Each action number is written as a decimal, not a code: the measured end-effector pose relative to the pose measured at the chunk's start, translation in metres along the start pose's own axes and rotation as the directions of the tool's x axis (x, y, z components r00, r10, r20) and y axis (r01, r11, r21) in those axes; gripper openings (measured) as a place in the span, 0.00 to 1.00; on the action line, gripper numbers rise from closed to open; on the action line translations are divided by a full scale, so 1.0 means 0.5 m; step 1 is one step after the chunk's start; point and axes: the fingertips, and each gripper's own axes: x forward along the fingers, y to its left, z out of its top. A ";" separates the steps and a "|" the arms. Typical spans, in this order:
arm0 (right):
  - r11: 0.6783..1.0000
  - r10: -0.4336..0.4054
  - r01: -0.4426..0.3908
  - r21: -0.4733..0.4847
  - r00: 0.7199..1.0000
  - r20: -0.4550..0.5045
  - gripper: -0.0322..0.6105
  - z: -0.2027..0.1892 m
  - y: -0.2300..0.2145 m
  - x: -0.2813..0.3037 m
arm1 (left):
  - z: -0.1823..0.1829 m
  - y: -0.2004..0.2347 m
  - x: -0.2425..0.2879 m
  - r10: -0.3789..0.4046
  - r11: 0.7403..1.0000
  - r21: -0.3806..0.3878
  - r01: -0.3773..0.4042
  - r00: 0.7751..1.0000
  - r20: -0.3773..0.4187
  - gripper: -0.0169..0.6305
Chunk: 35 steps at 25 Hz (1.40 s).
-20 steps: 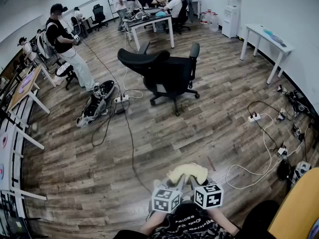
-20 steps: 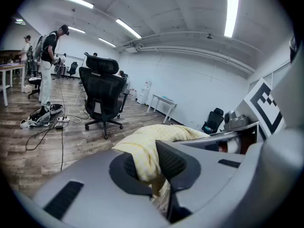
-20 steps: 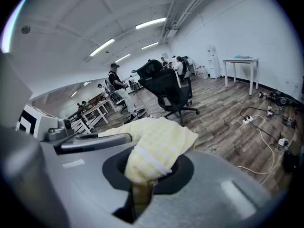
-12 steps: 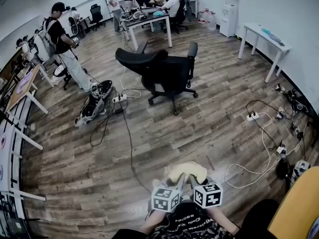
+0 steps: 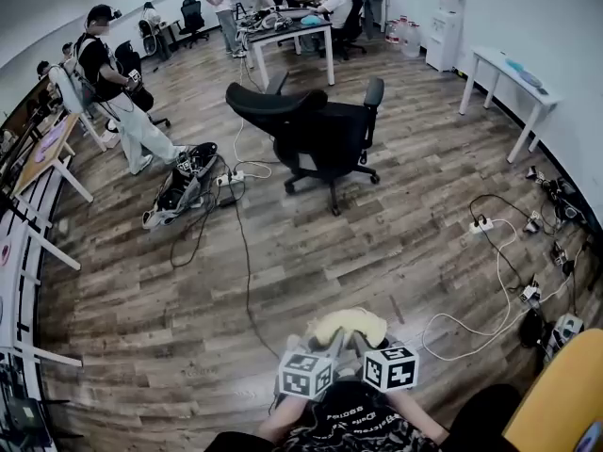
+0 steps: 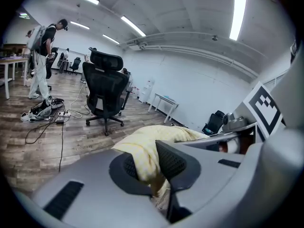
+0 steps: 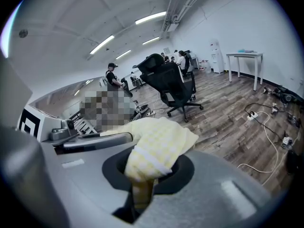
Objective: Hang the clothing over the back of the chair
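Observation:
A pale yellow piece of clothing (image 5: pixel 349 327) is bunched between both grippers low in the head view, close to my body. My left gripper (image 5: pixel 330 345) is shut on one end of the clothing (image 6: pixel 147 153). The other end of the clothing (image 7: pixel 154 148) is pinched in my right gripper (image 5: pixel 363 343), also shut. The two marker cubes sit side by side just below. The black office chair (image 5: pixel 325 139) stands far off across the wooden floor, its back (image 6: pixel 105 87) upright in the left gripper view; it shows as the chair (image 7: pixel 166 82) in the right gripper view.
Cables and a power strip (image 5: pixel 231 177) lie on the floor left of the chair, beside a dark bag (image 5: pixel 179 188). More cables (image 5: pixel 490 243) trail at the right. A white table (image 5: pixel 513 83) stands by the right wall. People stand at the left (image 5: pixel 118 88) and sit at the back desks (image 5: pixel 283 26).
The view has shifted slightly; the chair sits a little lower and to the right in the picture. Both grippers keep the clothing in the same hold. The person at the left has stepped.

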 end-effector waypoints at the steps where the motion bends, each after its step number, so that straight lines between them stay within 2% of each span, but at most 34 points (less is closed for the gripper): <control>1: 1.000 0.002 -0.002 -0.004 1.000 0.001 0.11 0.006 -0.001 0.004 | 0.005 0.003 0.003 -0.001 1.000 -0.003 0.001 1.000 0.003 0.09; 6: 1.000 -0.005 0.005 -0.027 1.000 -0.008 0.11 0.018 -0.008 0.018 | 0.016 0.014 0.019 -0.013 1.000 -0.009 0.014 1.000 0.018 0.09; 14: 0.999 -0.030 0.030 -0.039 1.000 0.003 0.11 0.089 -0.025 0.080 | 0.083 0.067 0.073 -0.039 0.998 0.041 0.039 0.999 0.016 0.09; 23: 0.994 -0.049 0.048 -0.094 0.999 -0.008 0.11 0.179 -0.014 0.186 | 0.165 0.174 0.122 -0.055 0.998 0.024 0.055 0.998 0.013 0.09; 30: 0.996 -0.048 0.046 -0.077 0.999 -0.023 0.11 0.236 0.018 0.266 | 0.221 0.262 0.134 -0.056 0.998 0.028 0.056 0.998 0.002 0.09; 35: 0.996 -0.072 0.071 -0.051 0.997 -0.021 0.11 0.268 0.038 0.314 | 0.254 0.316 0.143 -0.085 0.996 0.033 0.085 0.996 -0.011 0.09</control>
